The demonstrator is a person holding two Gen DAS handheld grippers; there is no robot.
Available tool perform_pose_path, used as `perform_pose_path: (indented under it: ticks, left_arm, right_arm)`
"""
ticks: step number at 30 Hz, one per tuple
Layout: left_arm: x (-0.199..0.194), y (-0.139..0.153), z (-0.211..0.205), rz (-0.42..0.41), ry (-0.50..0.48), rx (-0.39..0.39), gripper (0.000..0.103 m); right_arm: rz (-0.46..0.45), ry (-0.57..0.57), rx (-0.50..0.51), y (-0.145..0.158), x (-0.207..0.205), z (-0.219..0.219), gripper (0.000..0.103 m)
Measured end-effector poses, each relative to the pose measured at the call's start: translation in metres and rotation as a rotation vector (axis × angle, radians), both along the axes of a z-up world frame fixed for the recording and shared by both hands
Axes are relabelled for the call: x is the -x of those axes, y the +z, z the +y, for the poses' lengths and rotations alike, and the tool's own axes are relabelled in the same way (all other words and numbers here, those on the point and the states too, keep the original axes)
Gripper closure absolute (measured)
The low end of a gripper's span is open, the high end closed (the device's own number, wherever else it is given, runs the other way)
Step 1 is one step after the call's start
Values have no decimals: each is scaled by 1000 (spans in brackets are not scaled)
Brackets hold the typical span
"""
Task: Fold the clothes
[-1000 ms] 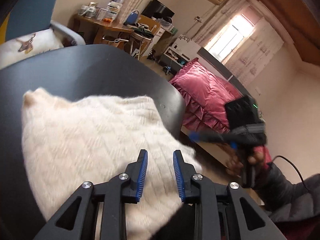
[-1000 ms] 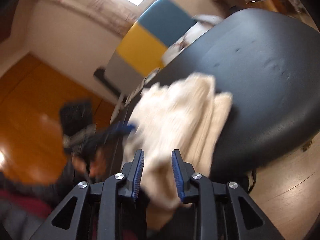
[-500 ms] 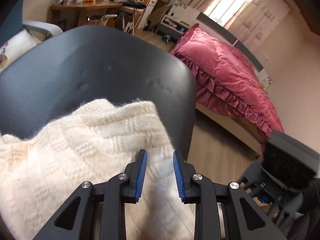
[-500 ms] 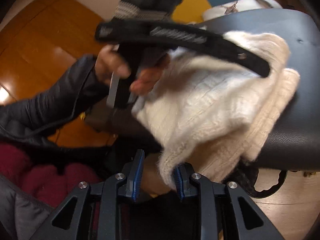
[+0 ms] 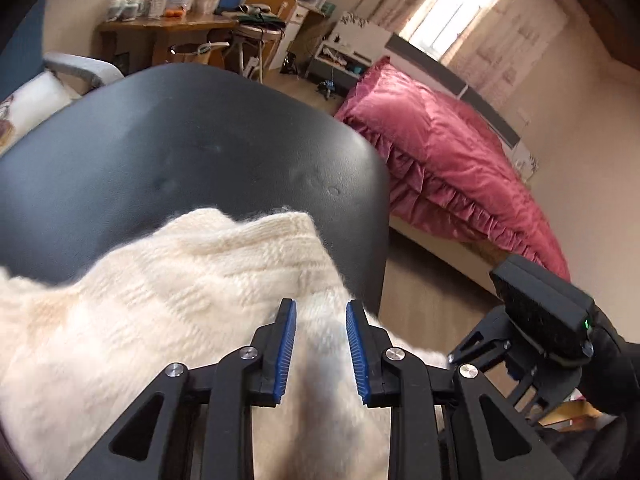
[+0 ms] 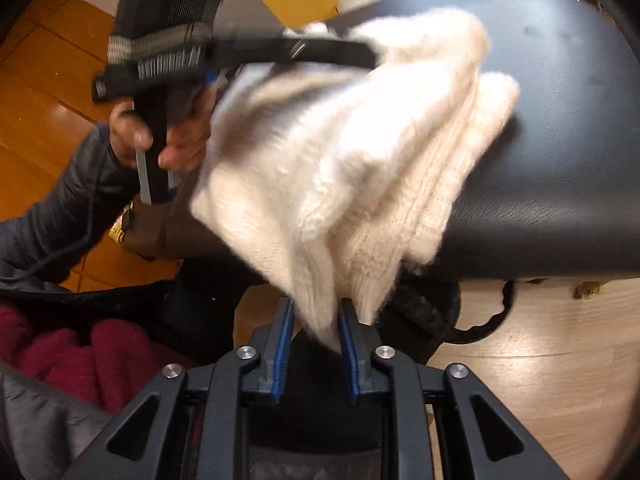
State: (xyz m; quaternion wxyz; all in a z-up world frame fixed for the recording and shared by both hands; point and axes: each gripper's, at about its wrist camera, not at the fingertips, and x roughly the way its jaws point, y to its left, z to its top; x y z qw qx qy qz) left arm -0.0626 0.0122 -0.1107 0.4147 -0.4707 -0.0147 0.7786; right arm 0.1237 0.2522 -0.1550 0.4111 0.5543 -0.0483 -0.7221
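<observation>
**Holding a cream knit by its near corner: fold in progress on the black seat**

Lying in several layers, the cream knit sweater (image 6: 360,152) sits at the near edge of the black padded seat (image 5: 192,152), with its near end hanging off that edge. Layered edges show along the side of the sweater away from the hand, so it is at least partly folded.

Right gripper (image 6: 316,340): jaws narrowed to a small gap, a drooping corner of the sweater caught between the blue pads. Grip looks shallow, only the tip of the corner.

Left gripper (image 5: 320,344): jaws part-way open, sweater fabric lying between and under the pads; cannot tell whether they pinch it. Seen from the right wrist, this gripper lies across the top of the sweater, held by a bare hand (image 6: 160,136) in a dark sleeve.

Judgement: a fold or a tidying of the near edge is in hand. Next move calls for carrying the held corner up over the sweater onto the seat, keeping layers aligned; a thick fuzzy knit may slip.

Beyond the seat: pink bed (image 5: 452,164), wooden desk (image 5: 168,28).
</observation>
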Motion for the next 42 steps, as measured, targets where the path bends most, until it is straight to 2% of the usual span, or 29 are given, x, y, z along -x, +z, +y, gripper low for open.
perform_pose_path:
  ticks: [5,8,9,11,14,17,20,24,29,31,34,37,39,42]
  left_arm:
    - [-48,17,-51,58,23,-30,76]
    - [-81,13,-70,79,9,18,76]
    - [-90,8,-73,77,4,45,76]
    - [-105,-5,-79,61,-2,84,76]
    - [-118,-28,-82,38,12,135,76]
    - [-124,-41,-91,29,34,106,76]
    - [-127,-44,-93,33,45,84,76]
    - [-122,-30,-98,6,77,34,76]
    - [-102,11,-128,30,201,-149,73]
    - [-90,24,-141,56,258,-193,70]
    - [-66,33,-148,86,317,-191,69]
    - [-35,28,-143,67,357,-155,69]
    - [-16,20,-134,47,377,-112,69]
    - [2,-4,-117,-7,376,-32,69]
  right_arm:
    - [158,-38,-20,40,0,-17,80]
    - [257,-54,-22,62,4,-34,80]
    - [272,-51,-56,60,8,-44,80]
    - [274,-47,-163,48,19,-66,80]
    - [228,-84,-330,17,35,-73,84]
    - [176,-139,-282,4,41,-58,84]
    - [173,-149,-265,3,43,-55,84]
    - [171,-137,-238,11,38,-49,82]
    - [219,-160,-123,46,39,-40,82]
    - [254,-175,-89,58,38,-43,81]
    - [305,-207,-86,67,57,-56,78]
    - [308,-262,-110,69,63,-52,78]
    - [255,-288,-105,61,82,-46,78]
    - [131,-339,-174,30,103,-32,81]
